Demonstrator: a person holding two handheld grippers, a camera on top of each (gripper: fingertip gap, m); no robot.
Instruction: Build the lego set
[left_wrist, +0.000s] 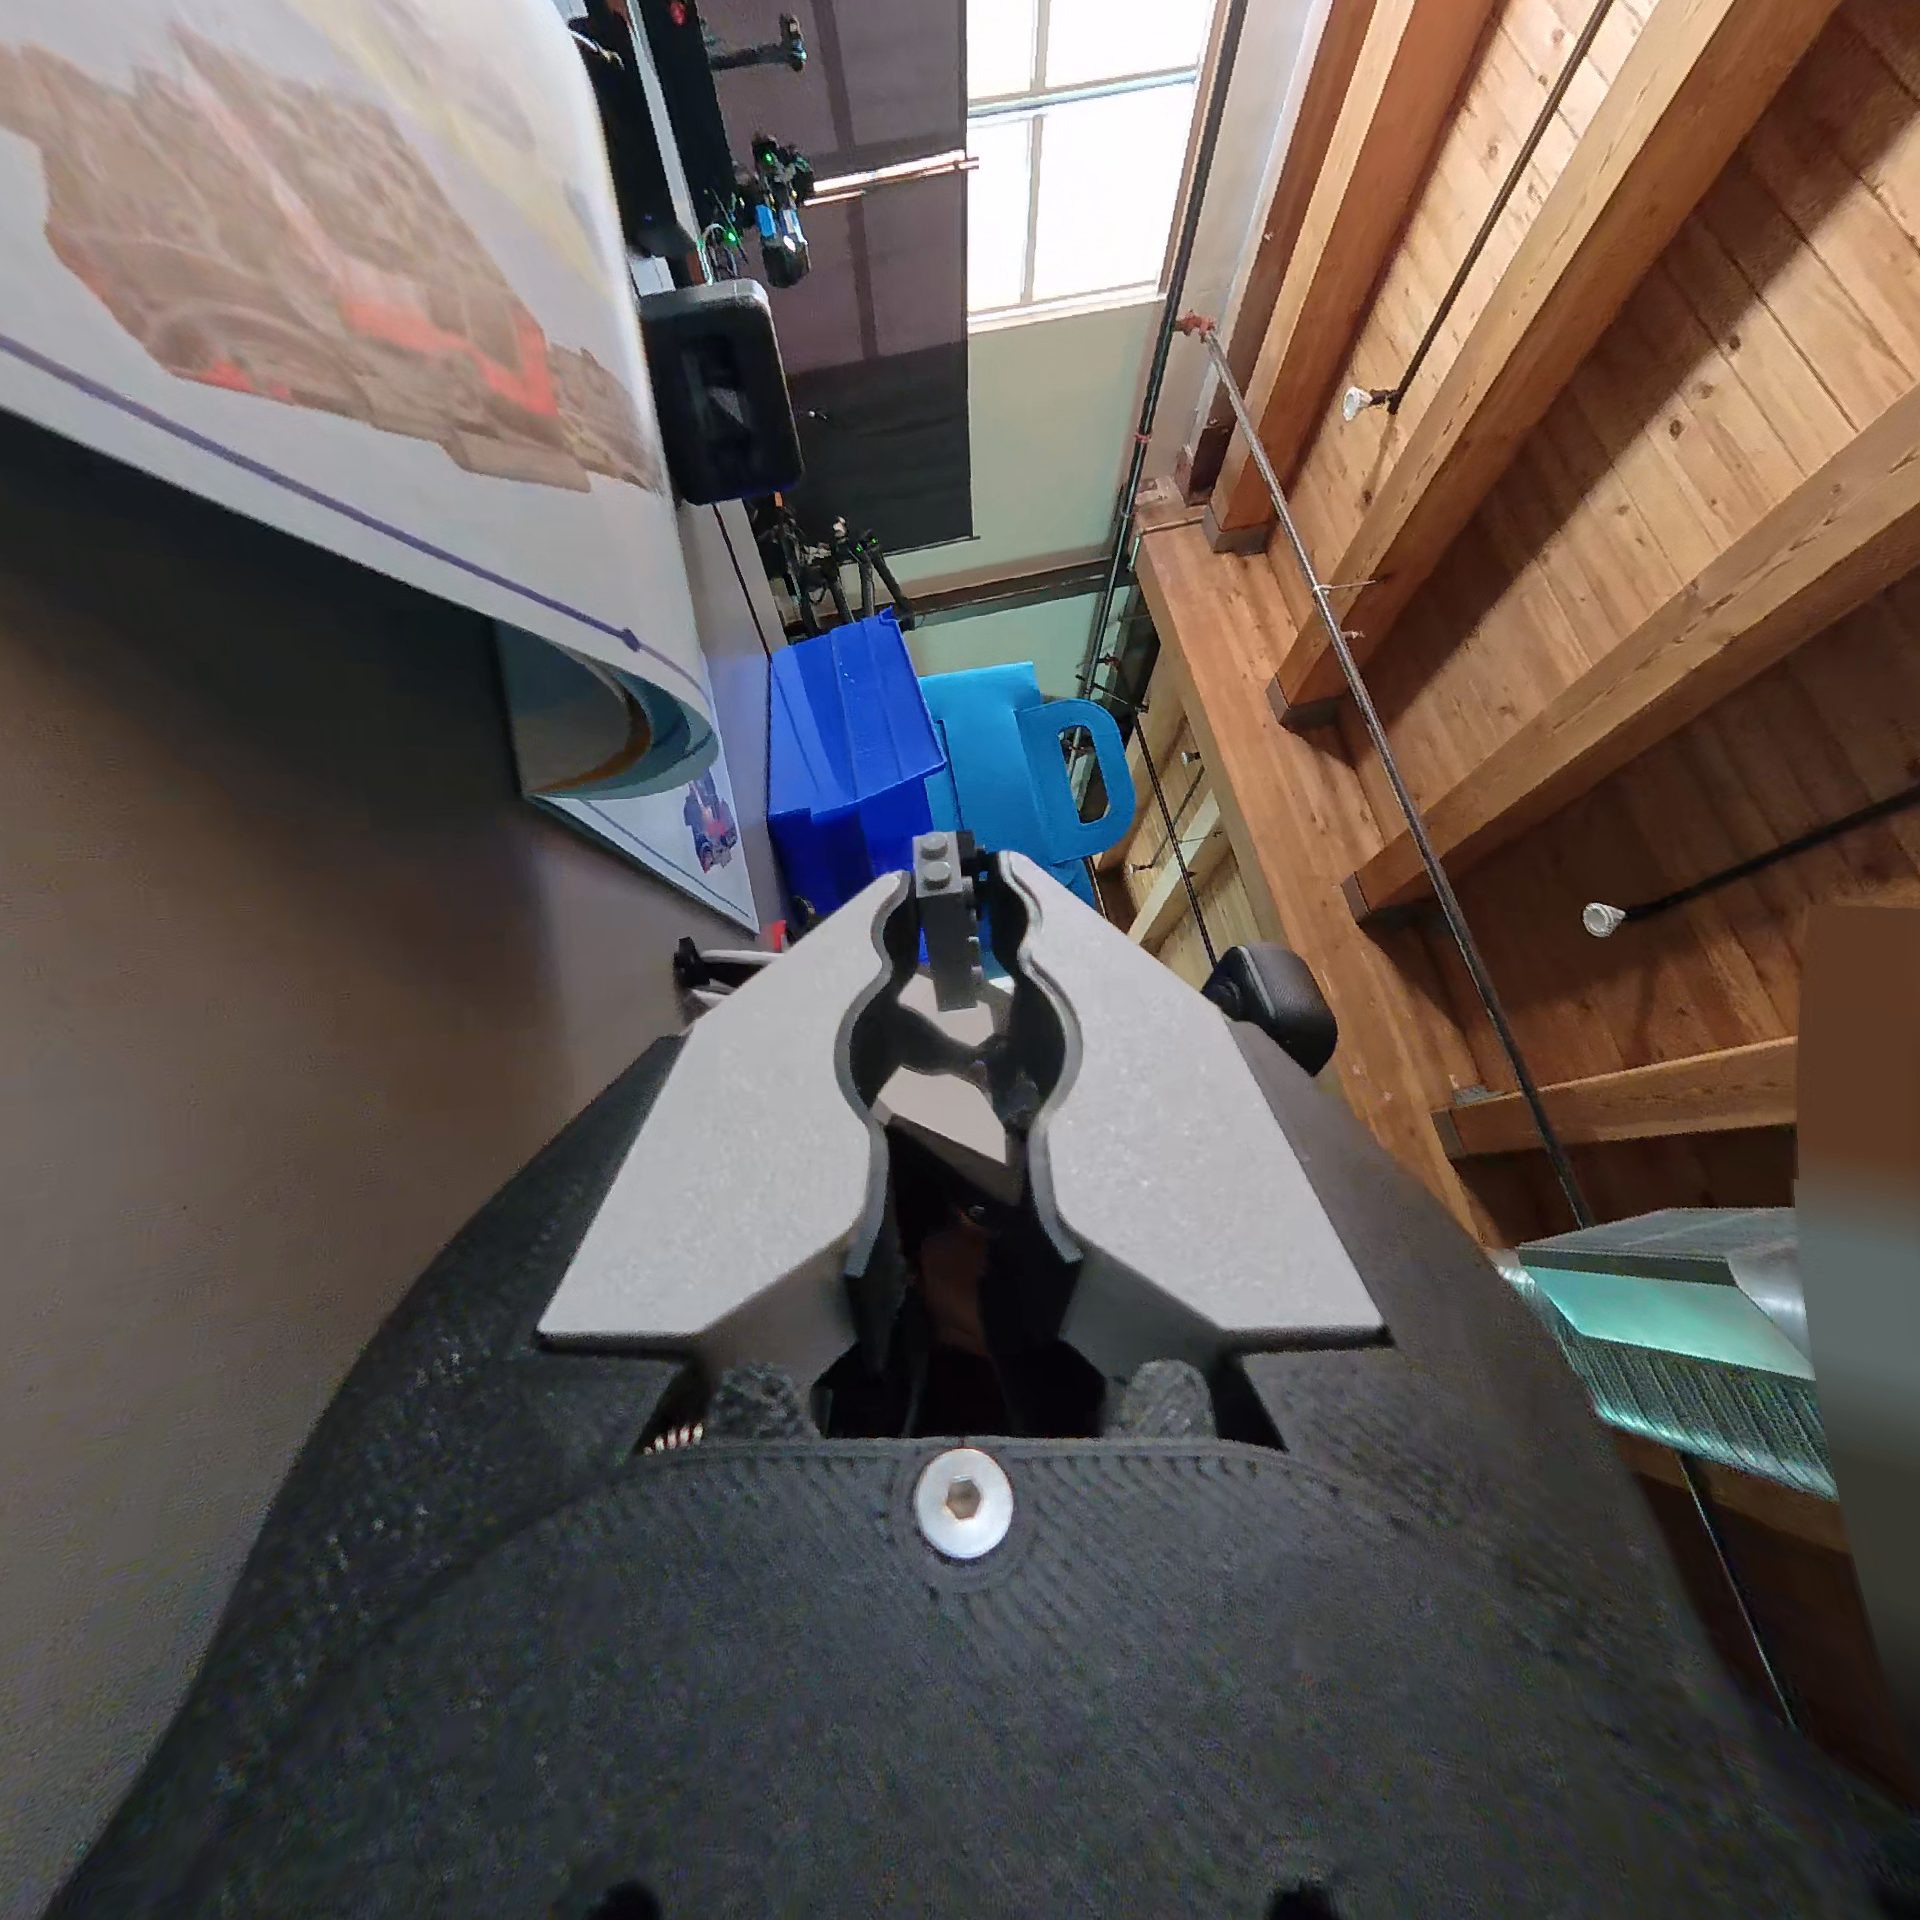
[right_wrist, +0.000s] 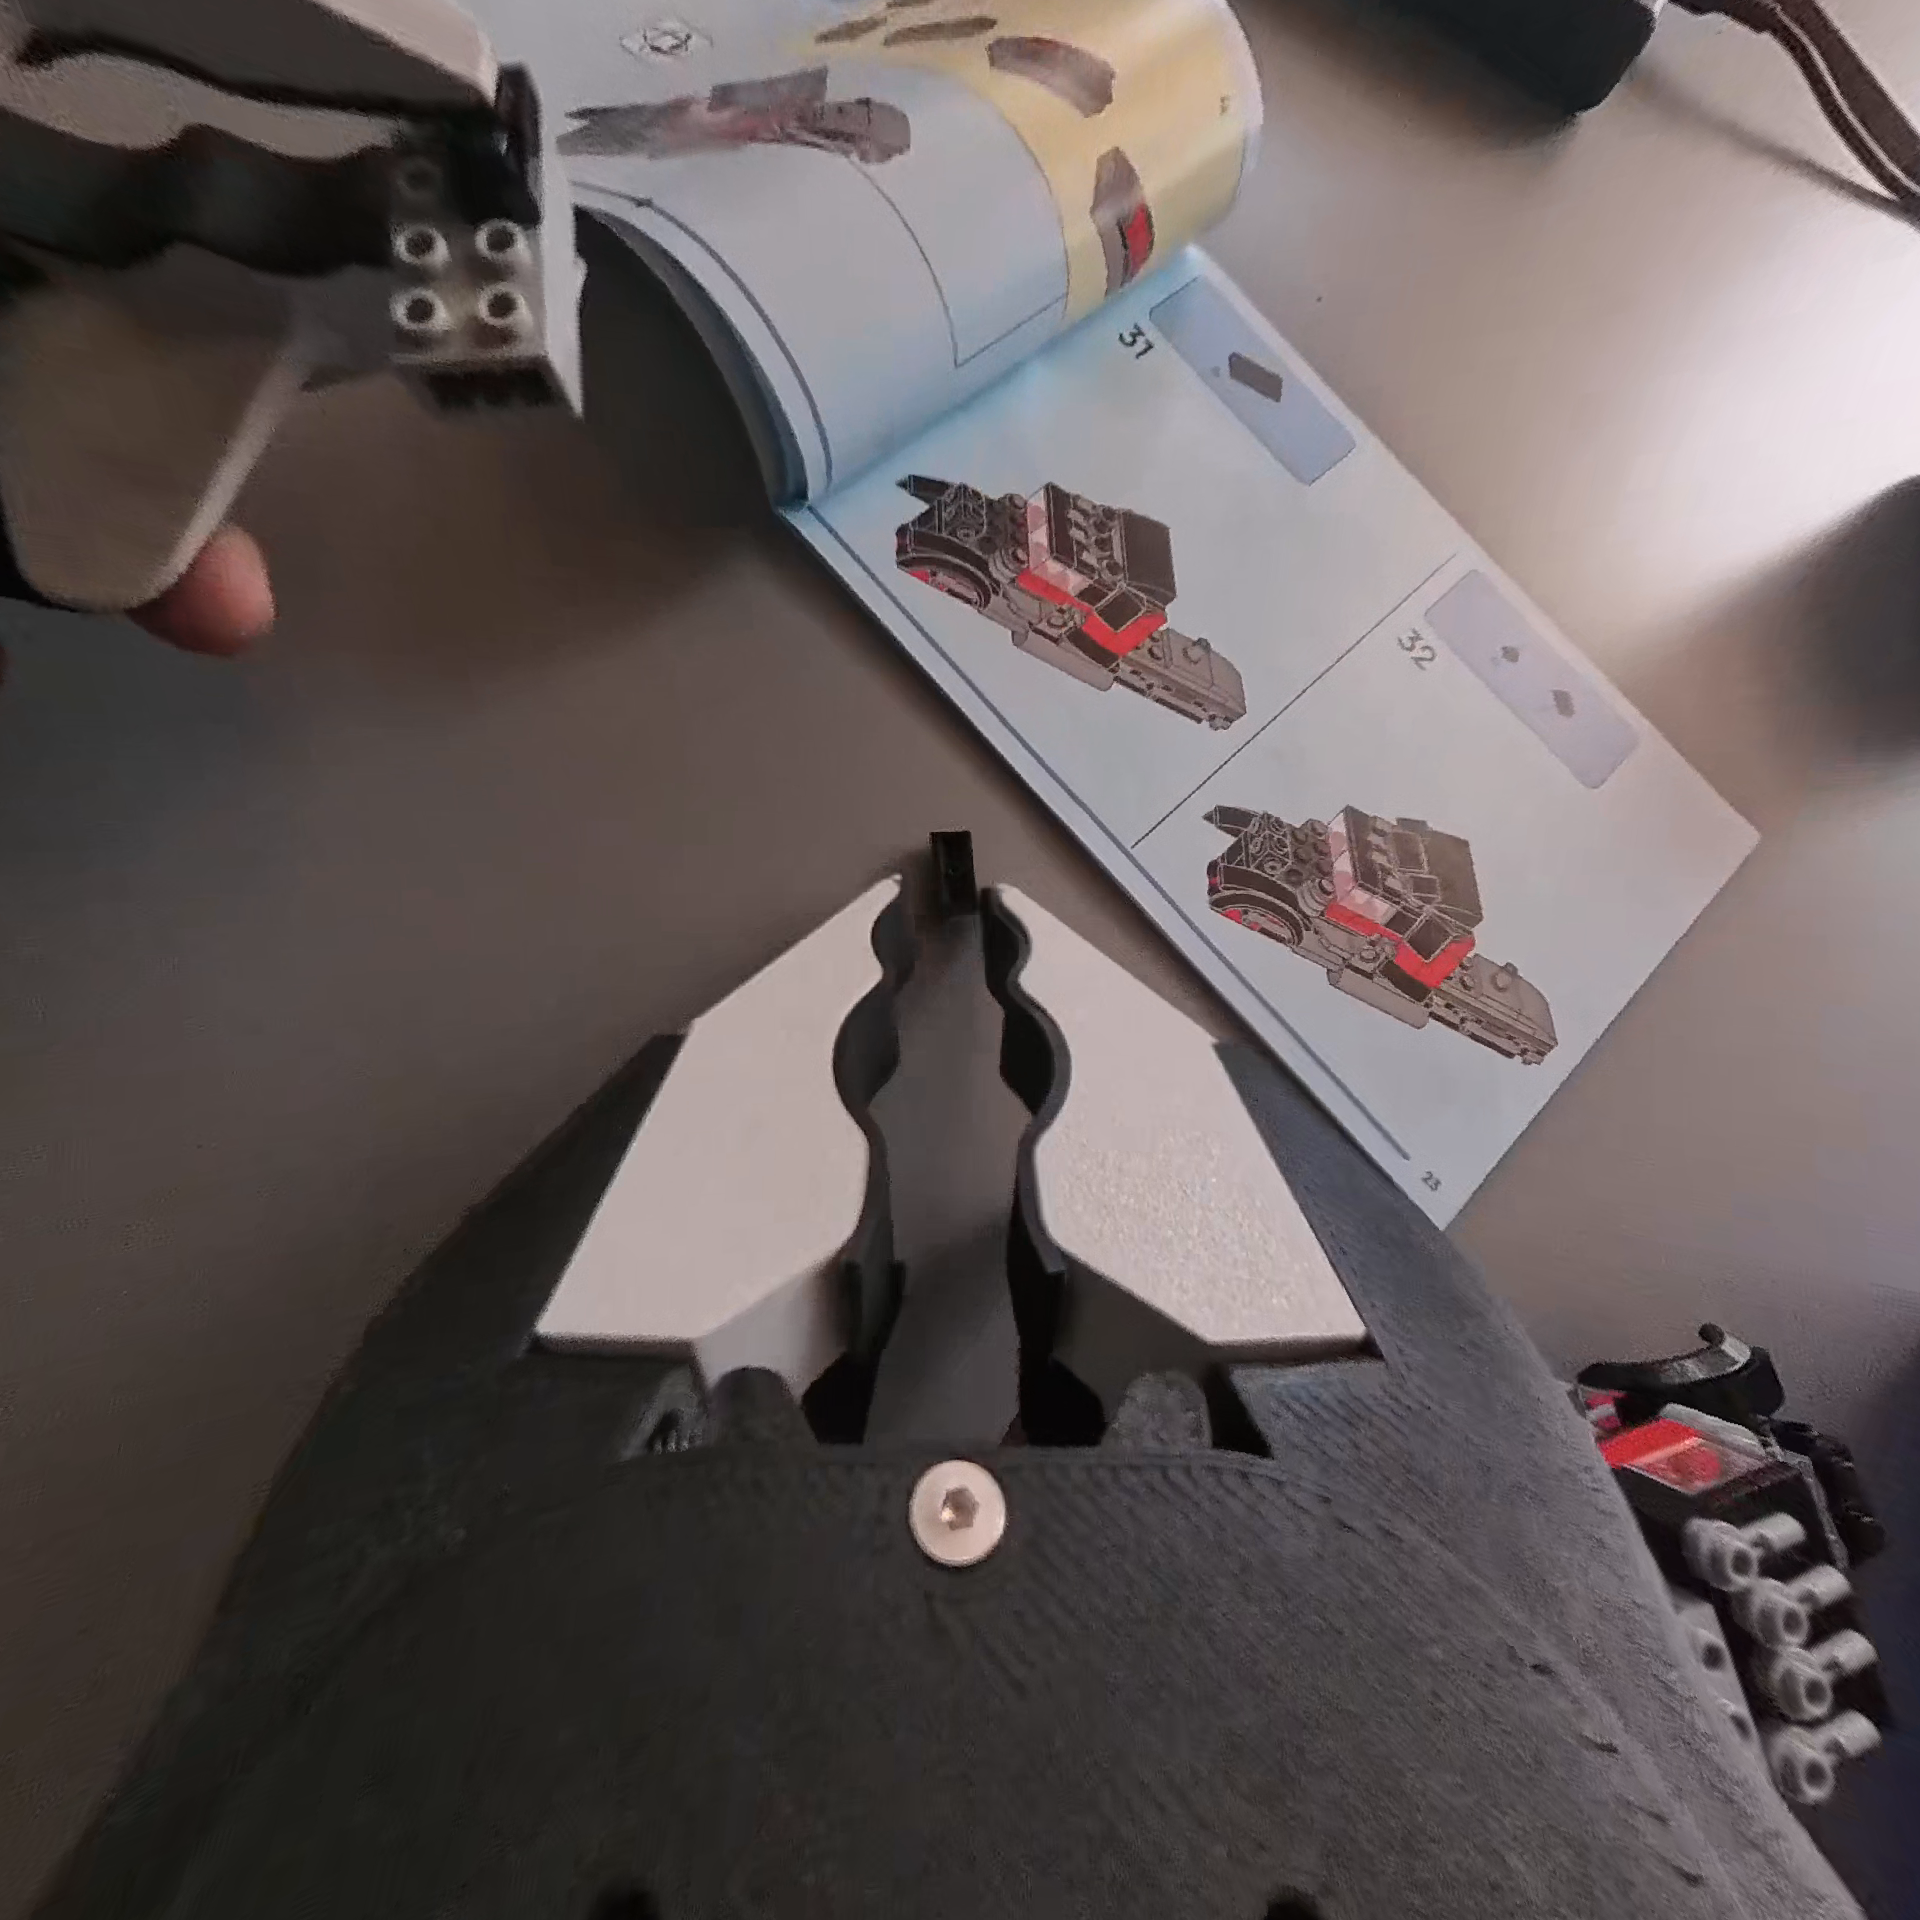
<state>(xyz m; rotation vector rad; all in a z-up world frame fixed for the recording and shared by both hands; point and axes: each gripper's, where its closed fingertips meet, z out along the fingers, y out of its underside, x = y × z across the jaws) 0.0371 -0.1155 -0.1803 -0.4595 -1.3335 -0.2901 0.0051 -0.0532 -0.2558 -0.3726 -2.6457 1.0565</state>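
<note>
My left gripper (left_wrist: 943, 894) is shut on a small grey lego sub-assembly (left_wrist: 945, 914), held in the air and turned on its side. The same gripper also shows in the right wrist view at the top left (right_wrist: 457, 301), with the grey piece's studs (right_wrist: 462, 275) facing the camera. My right gripper (right_wrist: 948, 891) is shut on a small black lego piece (right_wrist: 951, 871) at its fingertips, above the brown table (right_wrist: 416, 831). A partly built black, grey and red lego car (right_wrist: 1745, 1558) lies on the table at the lower right.
An open instruction booklet (right_wrist: 1247, 675) lies on the table beyond my right gripper, its left pages curled up; it also shows in the left wrist view (left_wrist: 312, 260). Blue plastic bins (left_wrist: 862, 769) stand at the table's far end. A fingertip (right_wrist: 208, 603) shows under the left gripper. The tips of one gripper are about 11 centimeters away from the tips of the other.
</note>
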